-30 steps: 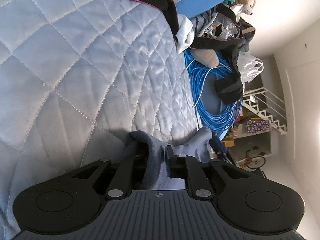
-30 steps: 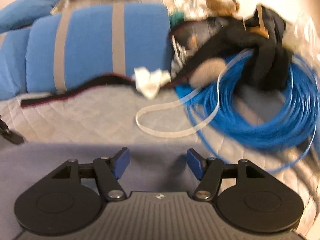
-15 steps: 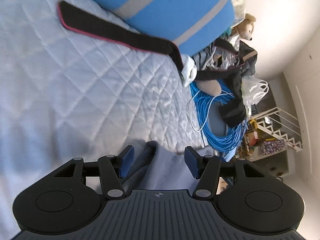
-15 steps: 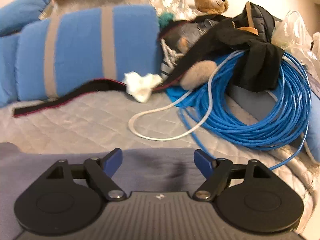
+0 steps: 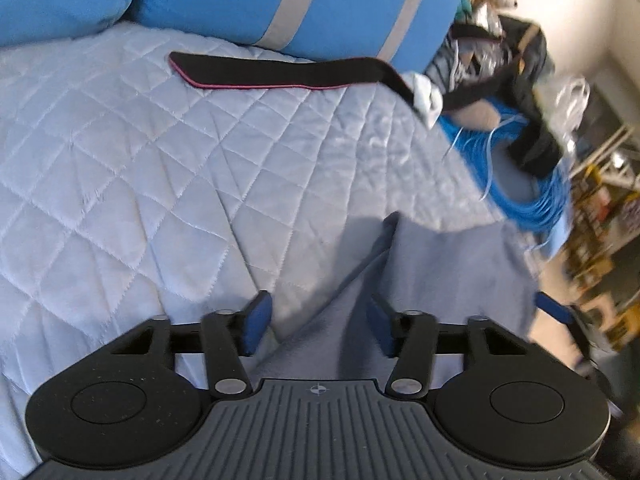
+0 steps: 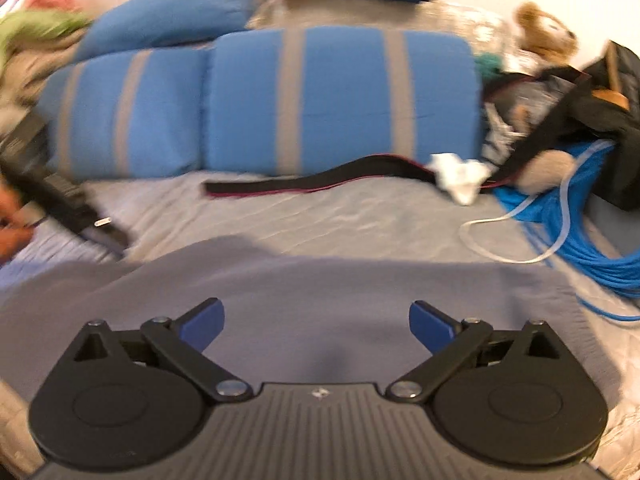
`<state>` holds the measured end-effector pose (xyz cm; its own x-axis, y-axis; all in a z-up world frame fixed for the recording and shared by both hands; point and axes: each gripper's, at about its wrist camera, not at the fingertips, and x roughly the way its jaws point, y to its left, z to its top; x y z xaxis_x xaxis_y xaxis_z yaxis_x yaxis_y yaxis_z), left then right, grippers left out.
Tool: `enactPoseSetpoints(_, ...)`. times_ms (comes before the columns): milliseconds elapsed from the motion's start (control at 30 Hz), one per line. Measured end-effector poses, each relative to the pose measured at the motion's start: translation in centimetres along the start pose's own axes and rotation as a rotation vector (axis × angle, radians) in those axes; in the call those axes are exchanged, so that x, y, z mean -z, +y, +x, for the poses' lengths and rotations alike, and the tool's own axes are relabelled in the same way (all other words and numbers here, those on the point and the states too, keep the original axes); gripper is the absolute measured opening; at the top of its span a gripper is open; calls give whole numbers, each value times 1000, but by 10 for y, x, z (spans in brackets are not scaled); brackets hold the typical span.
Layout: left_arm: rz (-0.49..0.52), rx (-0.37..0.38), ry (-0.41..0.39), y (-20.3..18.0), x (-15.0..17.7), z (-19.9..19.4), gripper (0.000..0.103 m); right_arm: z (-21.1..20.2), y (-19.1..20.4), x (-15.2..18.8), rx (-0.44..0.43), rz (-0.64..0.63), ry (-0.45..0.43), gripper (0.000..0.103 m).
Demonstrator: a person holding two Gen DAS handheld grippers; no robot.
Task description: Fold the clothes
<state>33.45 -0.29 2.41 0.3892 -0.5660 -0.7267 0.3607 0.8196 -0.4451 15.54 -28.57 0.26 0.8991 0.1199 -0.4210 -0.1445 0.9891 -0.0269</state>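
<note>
A grey-blue garment (image 5: pixel 440 264) lies flat on the quilted bed, its folded edge running up between my left fingers. My left gripper (image 5: pixel 318 326) hovers open just above that edge, holding nothing. In the right wrist view the same garment (image 6: pixel 320 284) spreads wide under my right gripper (image 6: pixel 316 322), which is wide open and empty above the cloth. The other gripper (image 6: pixel 68 204) and a hand show blurred at the left edge of that view.
A blue pillow with grey stripes (image 6: pixel 340 96) lines the back of the bed, with a black strap (image 6: pixel 312 182) in front of it. A coil of blue cable (image 6: pixel 592 240), dark clothing (image 6: pixel 608 92), a white crumpled cloth (image 6: pixel 460 174) and a teddy bear (image 6: pixel 544 32) crowd the right side.
My left gripper let go of the garment a second ago, opened, and has swung back from it. My right gripper stayed open, widened and pulled back, showing more of the garment.
</note>
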Motion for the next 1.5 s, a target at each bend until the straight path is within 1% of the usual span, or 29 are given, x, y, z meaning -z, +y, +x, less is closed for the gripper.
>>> enactPoseSetpoints(33, 23, -22, 13, -3, 2, 1, 27, -2, 14, 4, -10, -7, 1, 102)
enactPoseSetpoints(67, 45, -44, 27, -6, 3, 3, 18, -3, 26, 7, -22, -17, 3, 102)
enactPoseSetpoints(100, 66, -64, 36, -9, 5, 3, 14, -3, 39, 11, -33, -28, 6, 102)
enactPoseSetpoints(133, 80, -72, 31, -11, 6, 2, 11, -4, 50, 15, -41, -41, 7, 102)
enactPoseSetpoints(167, 94, -79, 26, -12, 7, 0, 5, -3, 60, 19, -43, -58, 7, 102)
enactPoseSetpoints(200, 107, -87, 20, -14, 8, -1, 3, -3, 70, 23, -45, -74, 10, 102)
enactPoseSetpoints(300, 148, -111, 4, -19, 12, -6, 2, 6, 86, 34, -42, -94, 43, 102)
enactPoseSetpoints(367, 172, -126, -8, -22, 14, -10, 2, 13, 85, 40, -48, -56, 86, 102)
enactPoseSetpoints(433, 163, -141, -18, -17, 13, -13, 2, 16, 81, 42, -58, -25, 95, 103)
enactPoseSetpoints(667, 88, -98, 17, -1, 11, -14, 2, 18, 76, 42, -73, -13, 101, 103)
enactPoseSetpoints(800, 20, -64, 27, 6, 1, -14, 5, 17, 75, 43, -76, -9, 98, 103)
enactPoseSetpoints(833, 4, -61, 27, 8, -1, -16, 7, 16, 74, 43, -77, -8, 97, 103)
enactPoseSetpoints(867, -5, -55, 26, 11, -1, -18, 13, 16, 74, 43, -78, -7, 97, 103)
enactPoseSetpoints(900, -9, -46, 25, 13, -1, -21, 23, 16, 74, 43, -79, -5, 96, 103)
enactPoseSetpoints(933, -9, -36, 26, 15, 0, -23, 27, 16, 74, 43, -80, -3, 96, 103)
enactPoseSetpoints(967, -9, -27, 27, 17, 1, -26, 29, 16, 74, 43, -81, -2, 95, 103)
enactPoseSetpoints(1000, -10, -18, 30, 19, 2, -28, 30, 16, 74, 44, -81, 0, 95, 103)
enactPoseSetpoints(1100, -24, -12, 60, 24, 8, -31, 37, 16, 75, 44, -79, 3, 92, 103)
enactPoseSetpoints(1167, -7, -36, 95, 26, 14, -30, 37, 16, 76, 44, -76, 4, 91, 103)
enactPoseSetpoints(1233, 51, -103, 121, 25, 18, -26, 37, 16, 77, 44, -74, 6, 91, 103)
enactPoseSetpoints(1300, 102, -144, 98, 19, 23, -30, 39, 16, 77, 44, -72, 9, 89, 103)
enactPoseSetpoints(1433, 110, -215, 54, 14, 38, -49, 39, 17, 79, 44, -63, 18, 87, 103)
enactPoseSetpoints(1500, 114, -250, 32, 12, 45, -59, 44, 17, 80, 44, -58, 20, 88, 103)
